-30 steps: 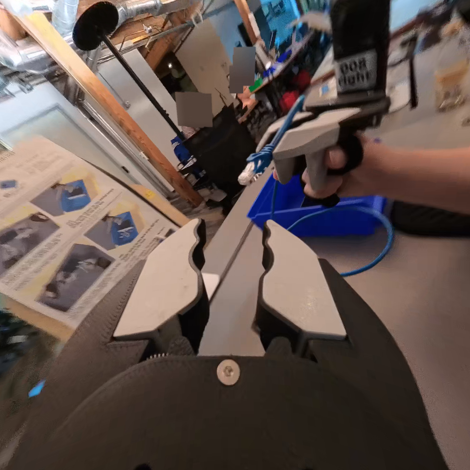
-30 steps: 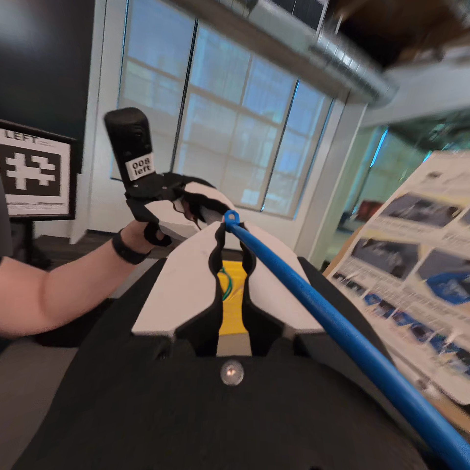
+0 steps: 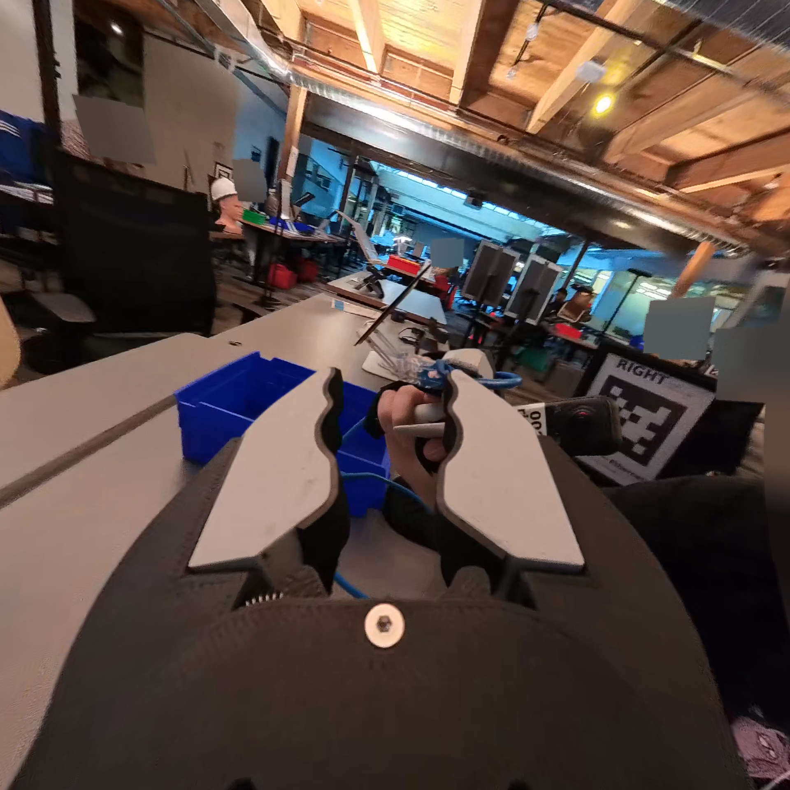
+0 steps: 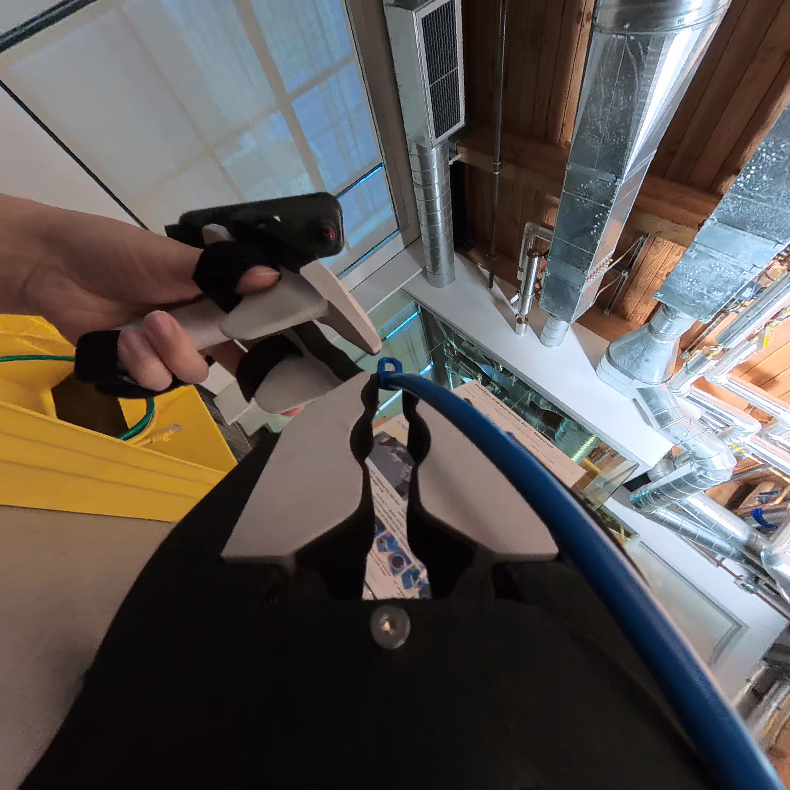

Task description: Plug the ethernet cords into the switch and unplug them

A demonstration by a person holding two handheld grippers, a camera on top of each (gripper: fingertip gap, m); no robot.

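Observation:
My right gripper (image 4: 387,378) is shut on a blue ethernet cord (image 4: 555,517) just behind its plug end, and the cord arcs away to the lower right. In the left wrist view the cord's clear plug (image 3: 404,363) sticks out leftward from the right gripper (image 3: 449,363), which a hand (image 3: 406,431) holds. My left gripper (image 3: 395,384) is open and empty, its tips just in front of that plug. It also shows in the right wrist view (image 4: 350,363), close to the cord end. No switch is in view.
A blue bin (image 3: 239,397) stands on the grey table (image 3: 85,491), ahead and left of my left gripper. A yellow bin (image 4: 85,470) holding a green cable (image 4: 143,421) is at the left of the right wrist view. An instruction sheet (image 4: 513,440) lies beyond. My left and right fingertips are right by each other.
Both grippers have turned and come closer together. The left view has swung from the sheet towards the room. The right gripper has tilted up towards the ceiling ducts, still holding the blue cord.

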